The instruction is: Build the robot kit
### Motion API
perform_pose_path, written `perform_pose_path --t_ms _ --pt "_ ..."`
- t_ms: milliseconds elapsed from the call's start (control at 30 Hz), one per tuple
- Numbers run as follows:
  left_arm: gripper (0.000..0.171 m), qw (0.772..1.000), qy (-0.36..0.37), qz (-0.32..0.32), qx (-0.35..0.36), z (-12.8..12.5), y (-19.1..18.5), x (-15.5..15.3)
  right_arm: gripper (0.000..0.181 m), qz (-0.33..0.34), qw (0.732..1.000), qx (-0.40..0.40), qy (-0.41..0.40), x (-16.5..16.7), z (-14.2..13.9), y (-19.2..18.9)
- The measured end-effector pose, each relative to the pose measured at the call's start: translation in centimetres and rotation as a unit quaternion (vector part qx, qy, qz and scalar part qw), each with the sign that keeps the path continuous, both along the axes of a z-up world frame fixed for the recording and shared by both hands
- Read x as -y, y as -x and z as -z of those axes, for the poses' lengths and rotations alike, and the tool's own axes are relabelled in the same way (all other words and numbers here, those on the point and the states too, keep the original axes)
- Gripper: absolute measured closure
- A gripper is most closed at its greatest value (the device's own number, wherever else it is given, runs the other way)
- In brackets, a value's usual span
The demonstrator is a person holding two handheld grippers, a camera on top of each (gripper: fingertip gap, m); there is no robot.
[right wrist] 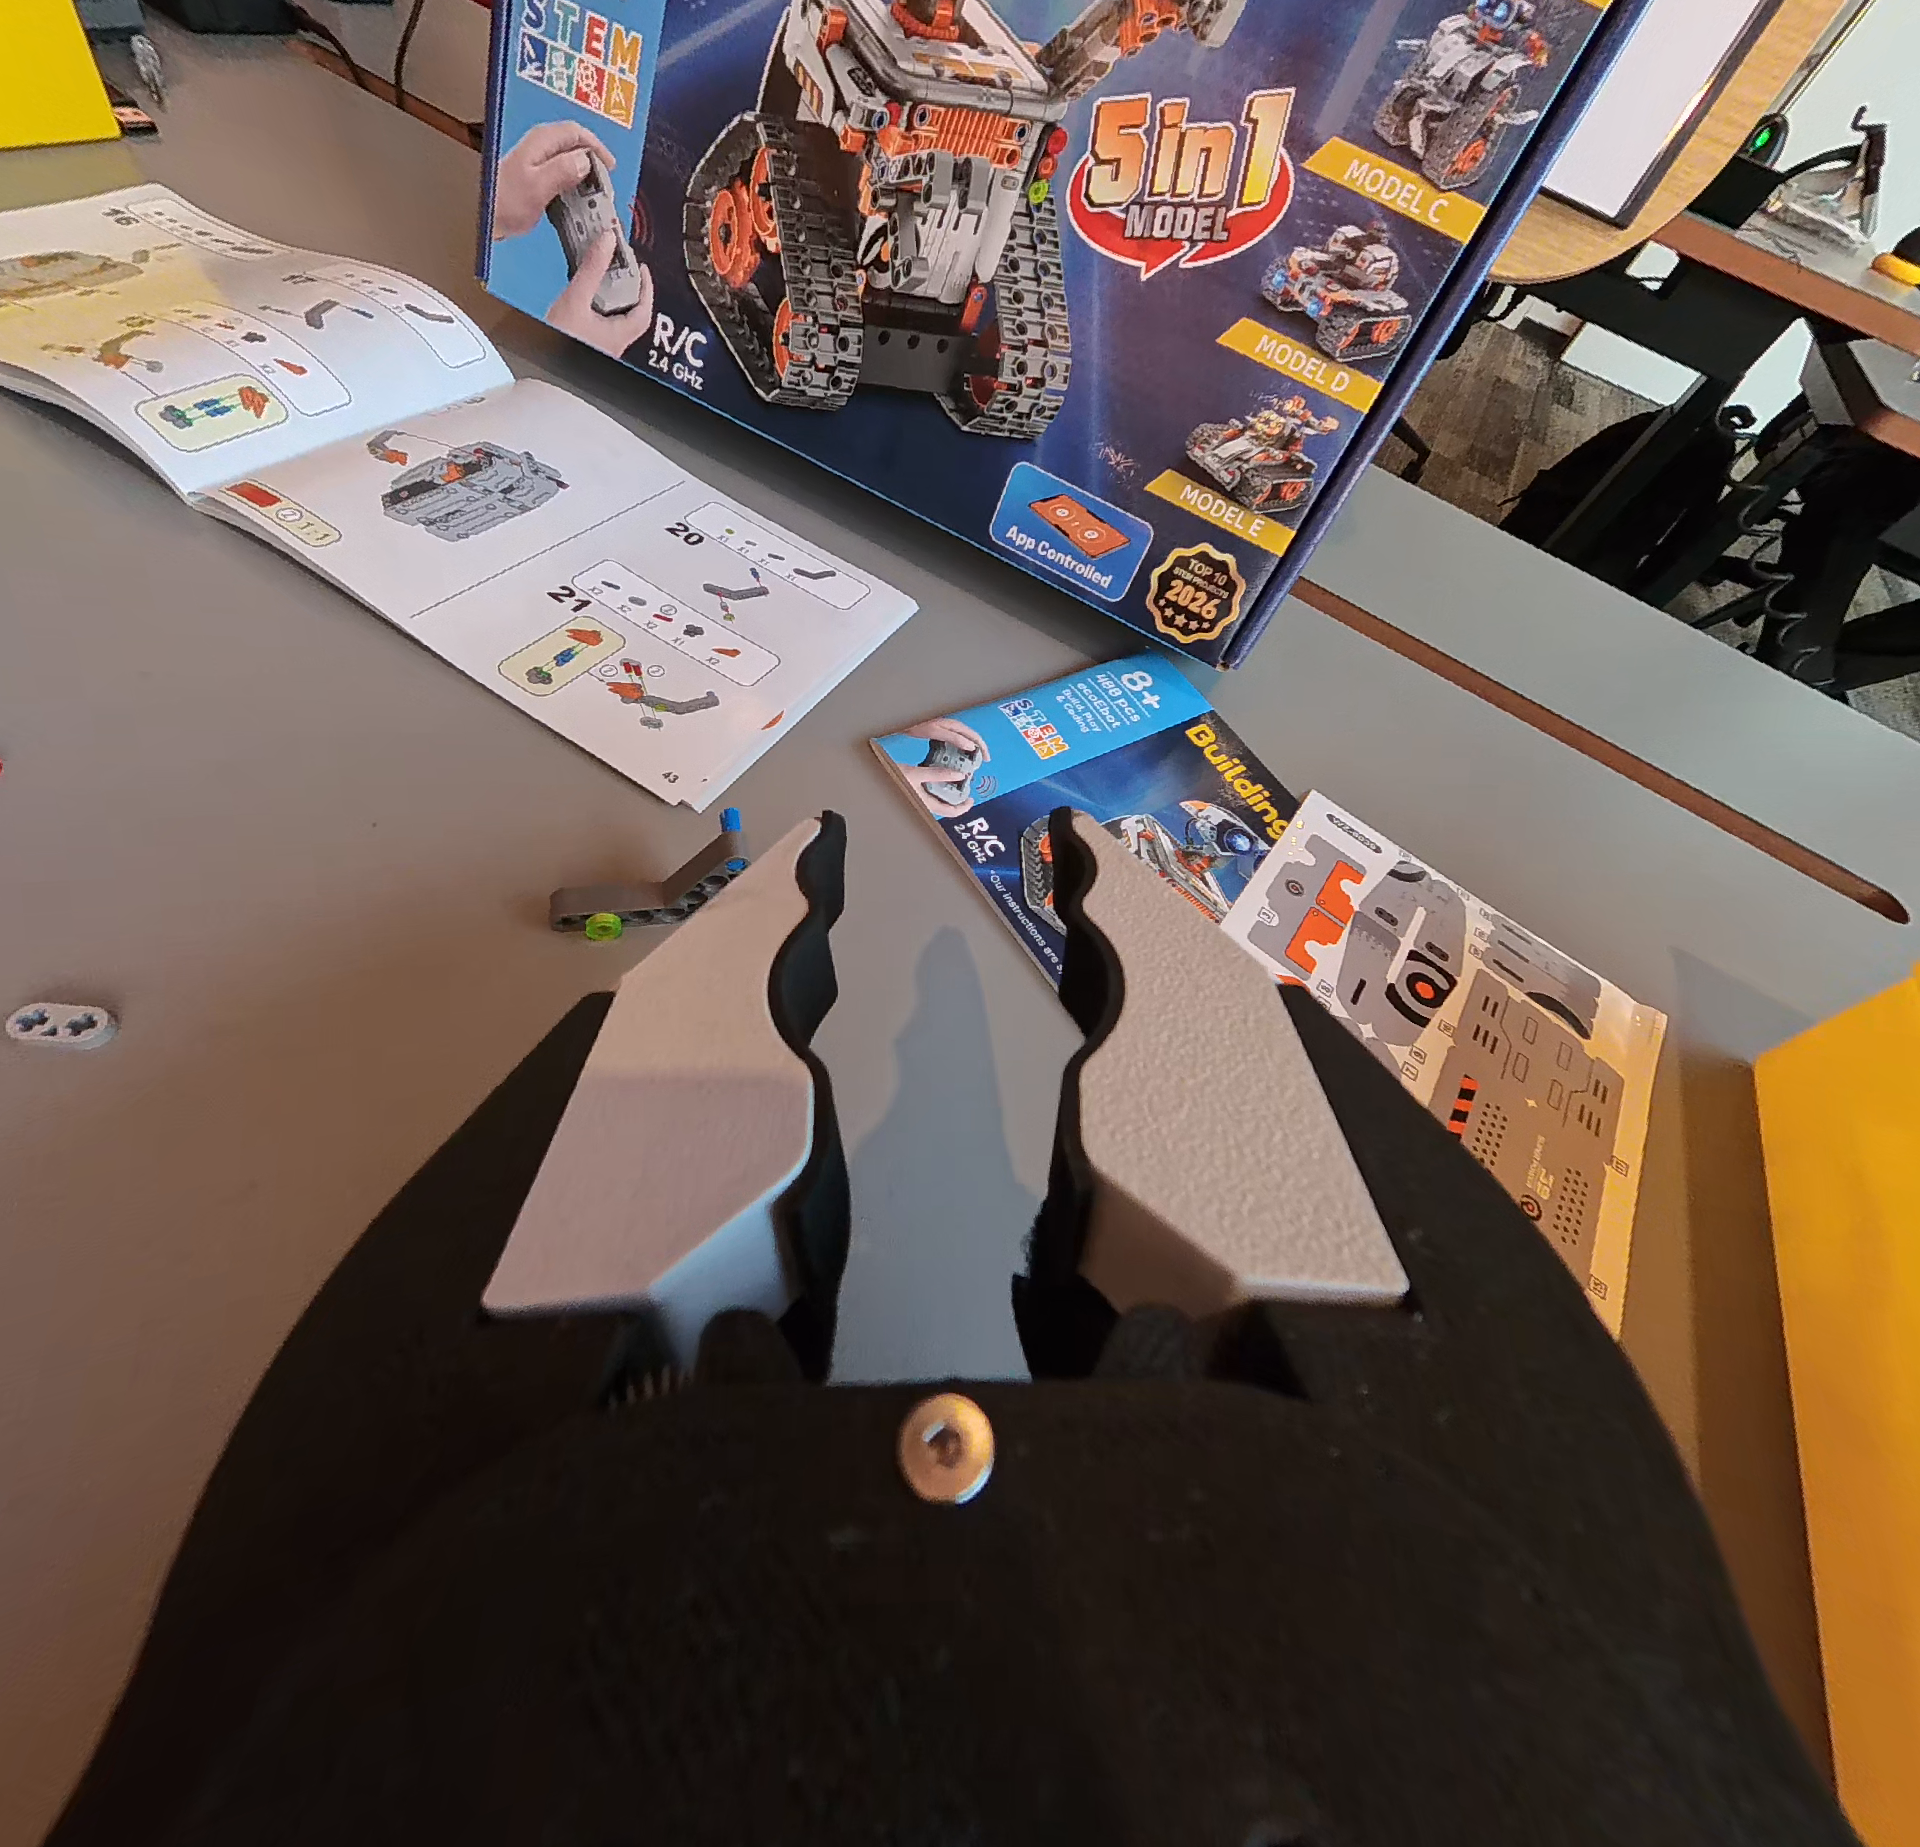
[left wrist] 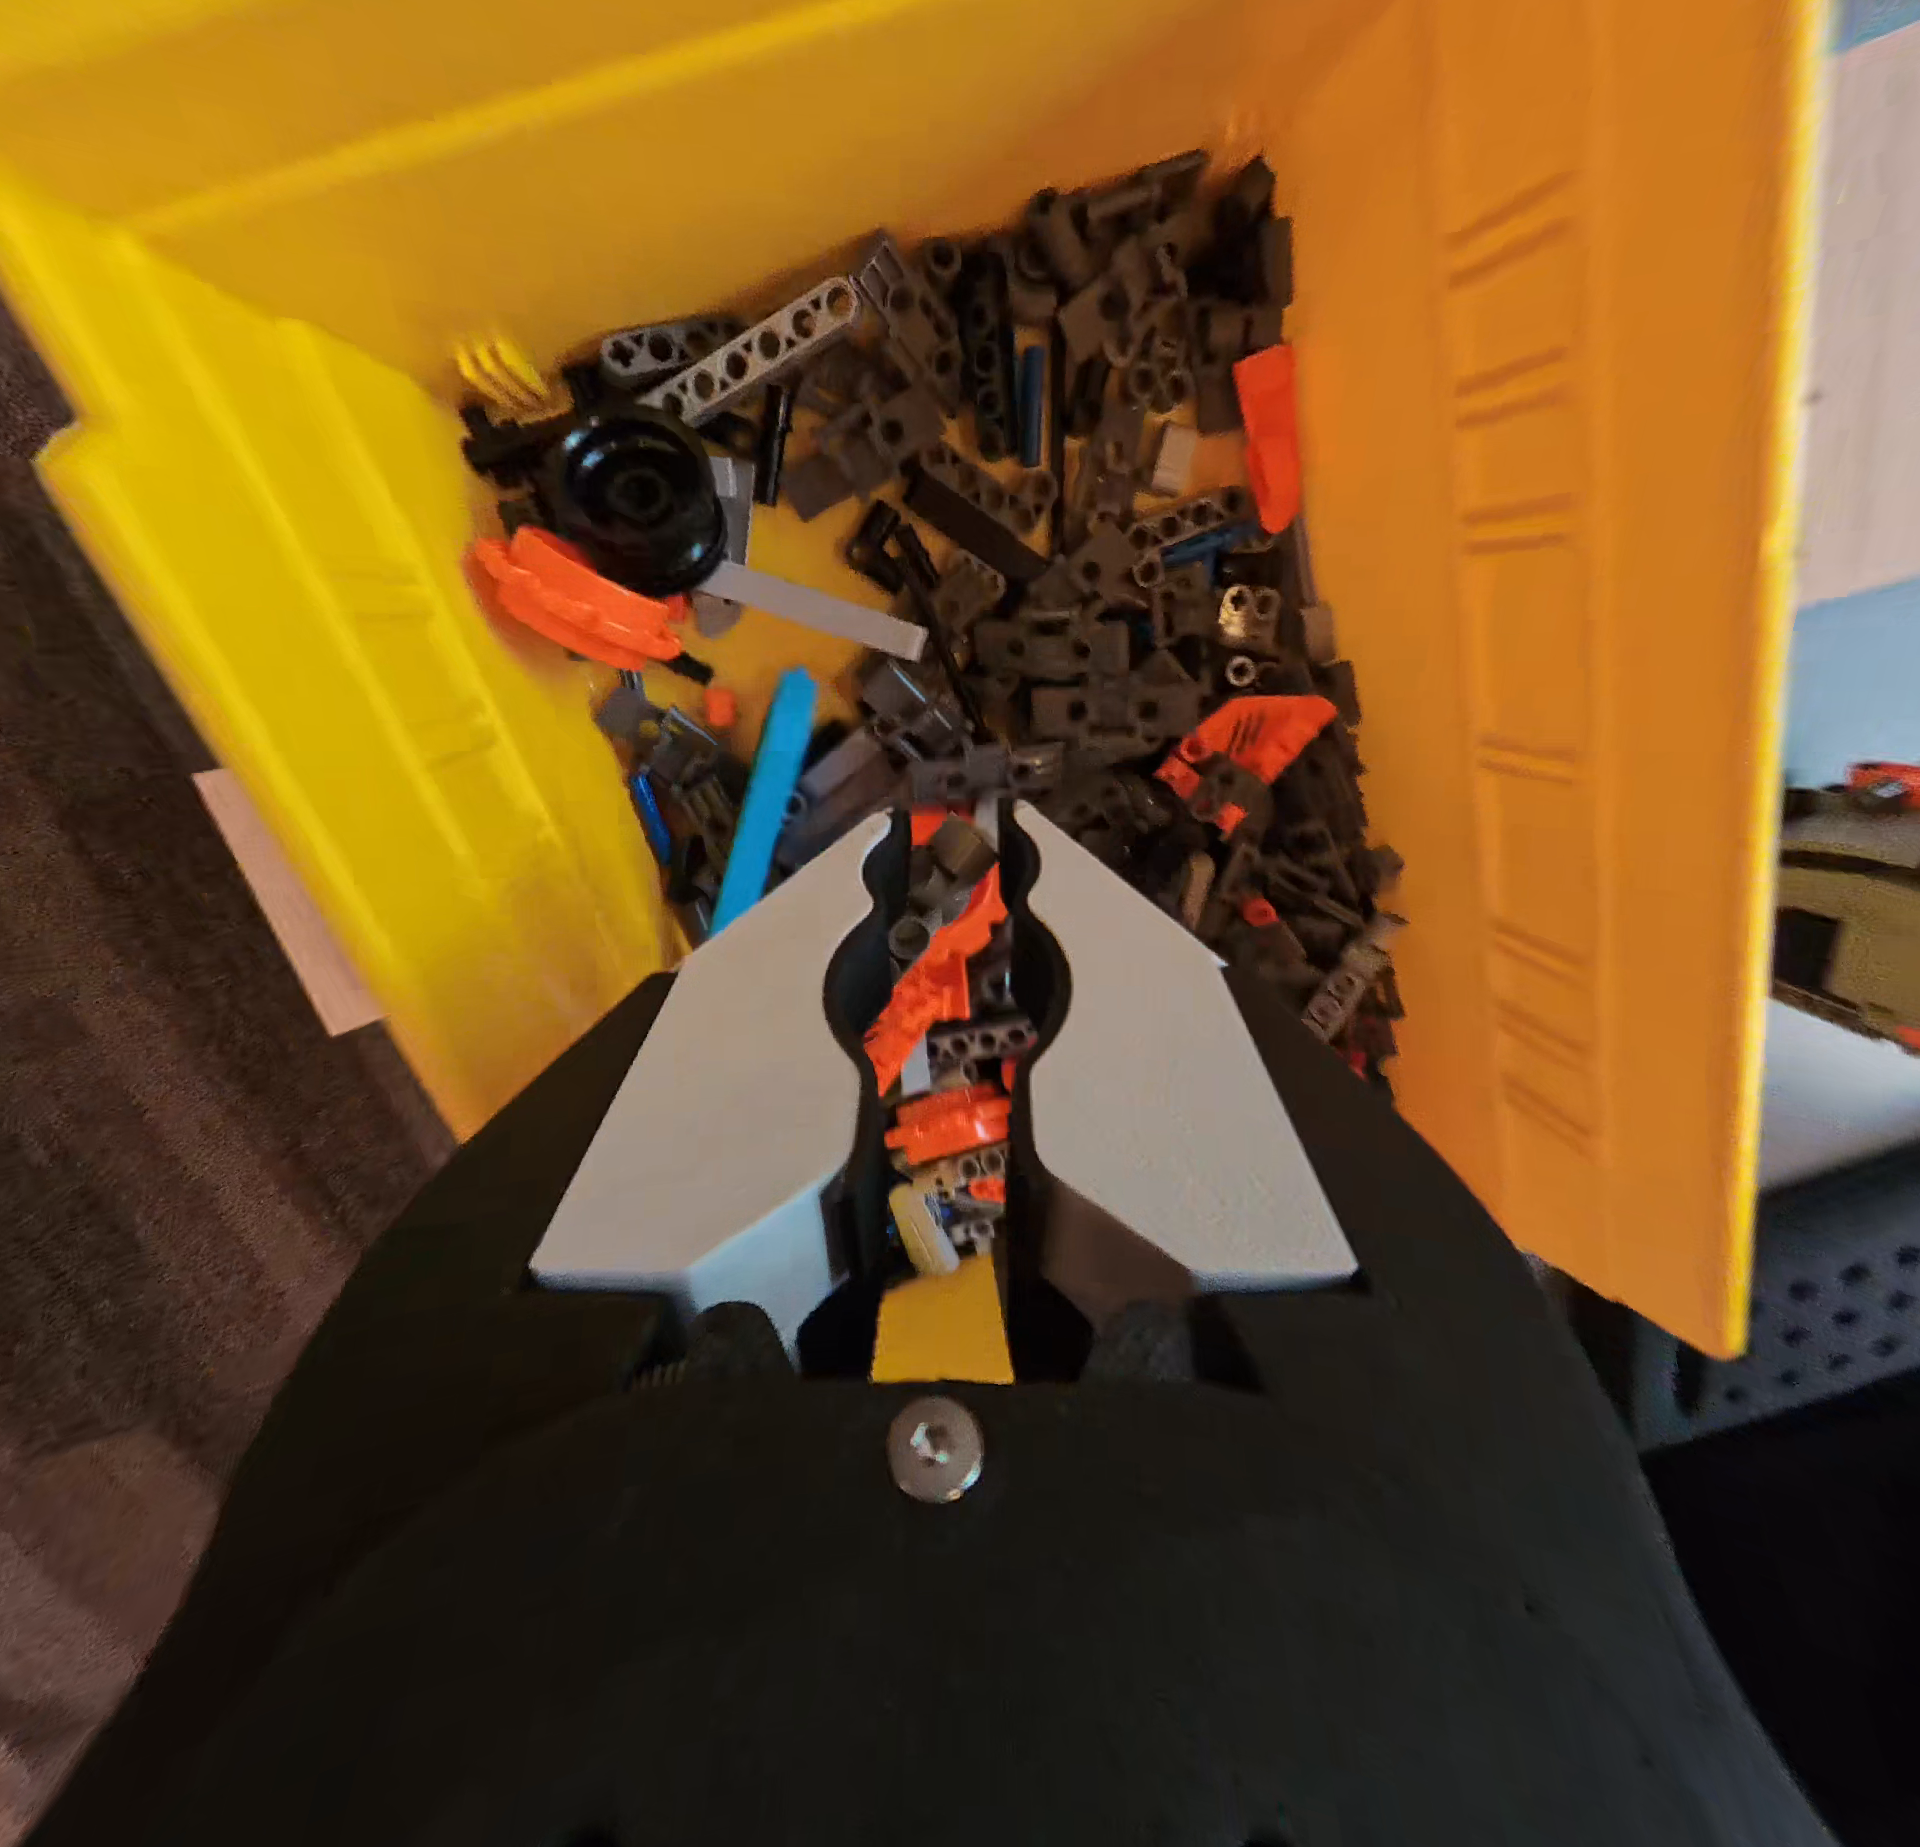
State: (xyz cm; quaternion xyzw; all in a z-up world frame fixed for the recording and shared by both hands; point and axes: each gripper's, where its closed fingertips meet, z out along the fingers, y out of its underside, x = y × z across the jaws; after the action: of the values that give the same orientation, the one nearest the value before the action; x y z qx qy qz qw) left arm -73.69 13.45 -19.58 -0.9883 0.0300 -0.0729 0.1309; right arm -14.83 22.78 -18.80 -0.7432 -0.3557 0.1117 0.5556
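Currently gripping a small dark grey brick (left wrist: pixel 961 771) at the very tips of the left gripper (left wrist: pixel 954 810), nearly closed, above the parts in the yellow bin (left wrist: pixel 312 654) — thin hold, risking slipping. Right gripper (right wrist: pixel 940 831) hovering open and empty over the grey table (right wrist: pixel 260 1122), near the bent grey piece (right wrist: pixel 644 893).

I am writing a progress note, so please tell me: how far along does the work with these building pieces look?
Done: one bent grey beam with a blue pin and a green piece lies on the table near the open manual. In hand: the left gripper seems shut on a dark grey piece over the yellow bin; the right gripper is open, empty. Left: many loose pieces in the bin.
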Motion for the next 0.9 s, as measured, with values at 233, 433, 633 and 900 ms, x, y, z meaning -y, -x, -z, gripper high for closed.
perform_pose_path --t_ms 233,433,633,900 --pt "0.165 0.998 -0.037 -0.037 0.037 -2.0 1.9 0.8 0.141 0.003 1.0 0.005 0.002 0.0 0.2 -0.1" --pt "0.127 0.995 -0.057 -0.059 0.053 -2.2 2.4 -0.2 0.141 0.007 1.0 0.004 0.005 -0.1 0.4 -0.2" --pt "0.109 0.996 -0.015 0.046 0.073 -0.2 -2.5 -0.8 0.141 0.007 1.0 0.007 0.009 -0.2 0.7 -0.2" --pt "0.071 0.985 0.034 0.158 -0.052 3.1 -5.6 -1.1 0.141 0.005 1.0 0.007 0.008 -0.1 0.6 -0.2"
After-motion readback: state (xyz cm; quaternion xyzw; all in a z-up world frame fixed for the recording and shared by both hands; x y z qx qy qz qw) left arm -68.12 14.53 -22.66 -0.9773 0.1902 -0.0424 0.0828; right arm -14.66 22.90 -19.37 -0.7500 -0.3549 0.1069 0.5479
